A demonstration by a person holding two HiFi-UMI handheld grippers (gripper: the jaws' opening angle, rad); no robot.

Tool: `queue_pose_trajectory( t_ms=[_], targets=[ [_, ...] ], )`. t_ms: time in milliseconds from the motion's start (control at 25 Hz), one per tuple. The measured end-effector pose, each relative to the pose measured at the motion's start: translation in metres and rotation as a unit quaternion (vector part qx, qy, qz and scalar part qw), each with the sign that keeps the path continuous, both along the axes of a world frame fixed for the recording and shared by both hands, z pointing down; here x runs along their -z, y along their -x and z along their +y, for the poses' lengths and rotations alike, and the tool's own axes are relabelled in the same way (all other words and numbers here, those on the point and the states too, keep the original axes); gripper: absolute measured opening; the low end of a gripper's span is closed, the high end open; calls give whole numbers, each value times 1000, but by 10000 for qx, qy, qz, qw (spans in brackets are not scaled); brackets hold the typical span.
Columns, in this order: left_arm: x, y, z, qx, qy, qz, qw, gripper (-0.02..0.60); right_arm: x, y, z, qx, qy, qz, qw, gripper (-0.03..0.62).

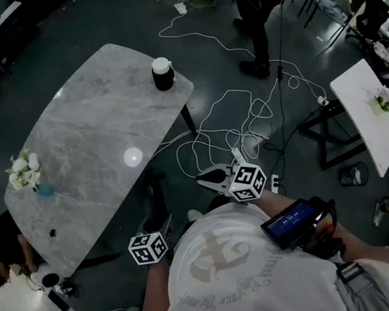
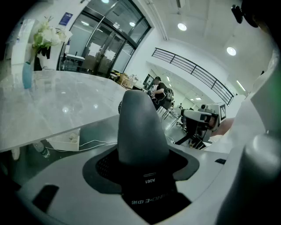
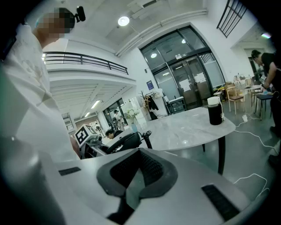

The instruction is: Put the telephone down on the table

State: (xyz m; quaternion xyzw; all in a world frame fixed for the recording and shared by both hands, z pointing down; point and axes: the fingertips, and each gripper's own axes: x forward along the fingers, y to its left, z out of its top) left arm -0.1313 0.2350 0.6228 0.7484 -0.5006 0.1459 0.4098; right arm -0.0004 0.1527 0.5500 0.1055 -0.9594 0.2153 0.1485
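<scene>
Standing near the left edge of the pale, grey-veined marble table [image 1: 86, 125], a small blue vase [image 1: 44, 189] holds a bunch of white flowers [image 1: 23, 168]. The slab is glossy with rounded corners and catches spots of ceiling light. Right of the vase, just off the near edge of the table, the left gripper [image 2: 145, 169] has its jaws spread wide and clamped on the telephone [image 3: 119, 143]. It is a smooth black handset with a rounded, tapering end, held in the air rather than on the table top, and its black coiled cord [image 3: 147, 139] shows at one end. At the far right corner of the table stands a black cylindrical cup [image 1: 162, 74] under a white lid, so what it holds cannot be seen. Further right, the right gripper [image 1: 213, 178], white-shelled with ribbed black pads, has its jaws together on nothing. It hangs above a dark floor strewn with thin white cables [image 1: 225, 120]. At the far right a second white table [image 1: 363, 123] carries another bunch of pale flowers [image 1: 381, 99].
</scene>
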Motion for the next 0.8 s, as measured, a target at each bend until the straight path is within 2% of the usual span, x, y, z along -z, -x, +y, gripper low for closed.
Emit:
queue_pose_trajectory(
  t_ms=[240, 360, 520, 800],
  targets=[
    [3, -25, -15, -414, -117, 120, 9990, 285, 1, -29, -2, -536, -65, 56, 9985, 15],
    [2, -27, -16, -428, -108, 113, 9990, 287, 3, -33, -4, -711, -138, 32, 9974, 15],
    [3, -32, -19, -412, -102, 137, 9990, 287, 10, -43, -8, -933, -105, -285, 9952, 15],
    [6, -36, -19, -405, -143, 184, 9989, 287, 12, -43, -13, -933, -188, -175, 9953, 15]
  ],
)
